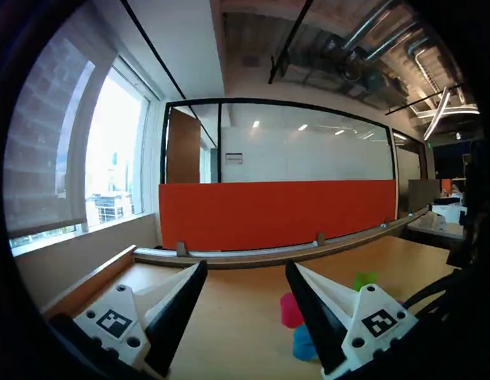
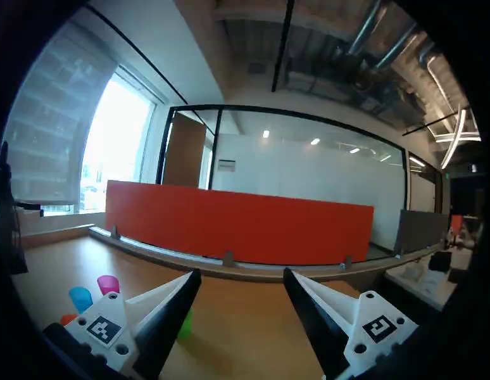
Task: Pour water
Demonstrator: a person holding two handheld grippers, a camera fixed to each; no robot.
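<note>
I make out three smooth, tapered plastic cups at lower right in the left gripper view. The pink cup (image 1: 289, 309) and blue cup (image 1: 302, 343) are half hidden behind a finger, and the green cup (image 1: 364, 280) stands farther off on the wooden table (image 1: 245, 329). The left gripper (image 1: 245, 269) and right gripper (image 2: 242, 273) both have their jaws wide apart, holding nothing.
</note>
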